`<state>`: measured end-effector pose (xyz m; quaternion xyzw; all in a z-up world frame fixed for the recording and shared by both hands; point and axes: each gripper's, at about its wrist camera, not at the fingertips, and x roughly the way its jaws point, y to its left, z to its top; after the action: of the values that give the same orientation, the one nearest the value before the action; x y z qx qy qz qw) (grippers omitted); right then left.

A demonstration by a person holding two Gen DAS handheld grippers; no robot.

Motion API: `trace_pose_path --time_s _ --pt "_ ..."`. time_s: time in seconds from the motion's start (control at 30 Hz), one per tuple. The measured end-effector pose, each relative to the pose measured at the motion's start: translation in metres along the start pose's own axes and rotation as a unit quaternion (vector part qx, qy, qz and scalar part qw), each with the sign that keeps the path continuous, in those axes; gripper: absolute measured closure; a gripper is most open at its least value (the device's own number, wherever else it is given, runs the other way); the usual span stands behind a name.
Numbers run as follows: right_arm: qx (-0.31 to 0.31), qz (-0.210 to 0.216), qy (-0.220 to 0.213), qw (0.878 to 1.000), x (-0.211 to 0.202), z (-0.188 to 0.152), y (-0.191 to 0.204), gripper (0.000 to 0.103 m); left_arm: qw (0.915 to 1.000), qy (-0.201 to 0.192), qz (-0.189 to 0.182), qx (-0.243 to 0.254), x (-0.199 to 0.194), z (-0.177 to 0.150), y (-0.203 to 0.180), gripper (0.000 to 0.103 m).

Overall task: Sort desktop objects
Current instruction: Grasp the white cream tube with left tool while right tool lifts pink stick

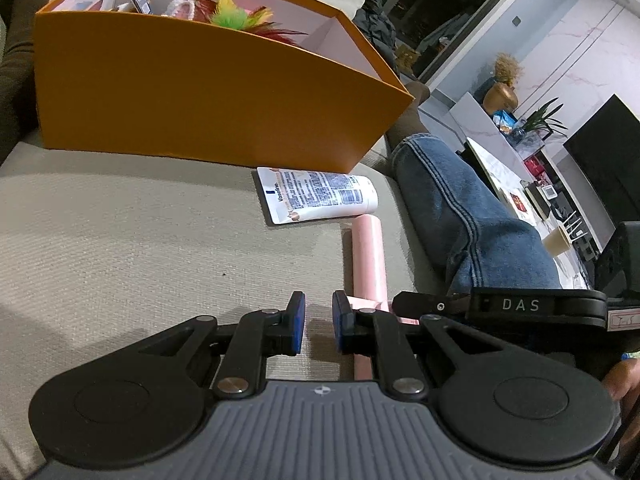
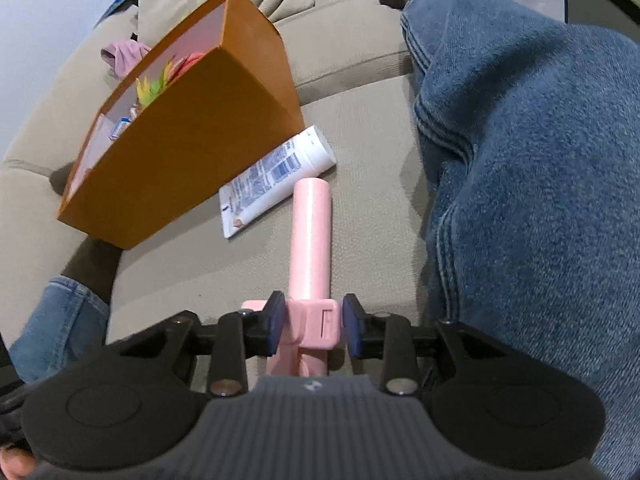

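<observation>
A pink handled tool with a long round grip lies on the beige sofa cushion. My right gripper has a finger on each side of its square pink head, close to it or touching. The tool also shows in the left wrist view, with my right gripper reaching in from the right. My left gripper is open and empty just left of the tool. A white Vaseline tube lies beside the orange box, which holds feathers and small items.
A leg in blue jeans lies along the right of the cushion. Another jeans leg with a dark sock is at the left. A pink cloth sits behind the box. A low table stands beyond.
</observation>
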<state>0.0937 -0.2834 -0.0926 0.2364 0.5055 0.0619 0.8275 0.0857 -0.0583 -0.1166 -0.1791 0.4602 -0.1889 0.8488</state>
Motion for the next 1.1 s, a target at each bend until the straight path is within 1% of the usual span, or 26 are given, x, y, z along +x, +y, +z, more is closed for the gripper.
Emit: trace_pose_path --time_s 0.03,0.07,0.1,0.17,0.2,0.3,0.43,0.6,0.7,0.8,0.83,0.87,0.9,0.97,1.0,1.03,1.1 --pt "0.005 0.005 0.003 1.000 0.002 0.000 -0.002 0.066 1.0000 0.000 0.000 0.001 0.000 0.000 0.000 0.088" --pt "0.011 0.014 0.011 1.000 0.005 0.001 -0.004 0.061 1.0000 0.000 0.000 0.001 0.000 0.000 0.000 0.088" --pt "0.021 0.027 0.021 0.999 0.010 0.001 -0.007 0.059 1.0000 0.000 0.000 0.001 0.000 0.000 0.000 0.088" --pt "0.048 0.054 0.038 0.997 0.017 -0.001 -0.012 0.059 1.0000 0.000 0.002 0.000 0.000 0.001 -0.001 0.088" --pt "0.057 0.065 0.043 0.995 0.020 -0.001 -0.013 0.061 1.0000 0.000 0.003 0.000 0.000 0.001 0.000 0.088" --pt "0.049 0.060 0.036 0.996 0.018 -0.003 -0.007 0.063 1.0000 -0.001 0.006 -0.002 -0.001 0.000 0.000 0.088" --pt "0.043 0.066 0.021 0.997 0.009 -0.002 -0.006 0.078 1.0000 0.000 0.006 -0.002 -0.001 -0.001 0.000 0.088" --pt "0.036 0.079 0.018 0.996 0.009 -0.001 -0.003 0.084 0.9999 -0.002 0.008 0.008 -0.002 -0.002 -0.004 0.088" --pt "0.004 0.083 0.009 0.996 -0.002 -0.001 0.007 0.091 0.9996 -0.005 0.019 0.019 -0.006 0.003 -0.008 0.088" --pt "-0.034 0.066 -0.025 0.997 -0.022 0.004 0.018 0.096 0.9990 -0.008 0.031 0.031 -0.008 0.014 -0.012 0.087" --pt "-0.044 0.058 -0.045 0.996 -0.032 0.008 0.019 0.097 0.9987 -0.010 0.038 0.032 -0.008 0.019 -0.013 0.085" --pt "-0.045 0.062 -0.053 0.996 -0.038 0.011 0.018 0.097 0.9987 -0.012 0.041 0.029 -0.006 0.024 -0.011 0.080" --pt "-0.048 0.058 -0.065 0.995 -0.044 0.015 0.016 0.097 0.9987 -0.013 0.043 0.023 -0.004 0.029 -0.009 0.078" --pt "-0.047 0.042 -0.086 0.994 -0.054 0.024 0.011 0.097 0.9990 -0.011 0.043 0.004 0.002 0.041 -0.004 0.065" --pt "-0.044 0.035 -0.096 0.994 -0.057 0.030 0.008 0.097 0.9989 -0.010 0.045 -0.005 0.005 0.046 -0.002 0.061" --pt "-0.042 0.026 -0.105 0.993 -0.060 0.035 0.003 0.097 0.9987 -0.009 0.048 -0.014 0.010 0.051 0.001 0.053" --pt "-0.034 0.009 -0.117 0.993 -0.059 0.048 -0.005 0.097 0.9980 -0.006 0.055 -0.030 0.021 0.061 0.006 0.052"
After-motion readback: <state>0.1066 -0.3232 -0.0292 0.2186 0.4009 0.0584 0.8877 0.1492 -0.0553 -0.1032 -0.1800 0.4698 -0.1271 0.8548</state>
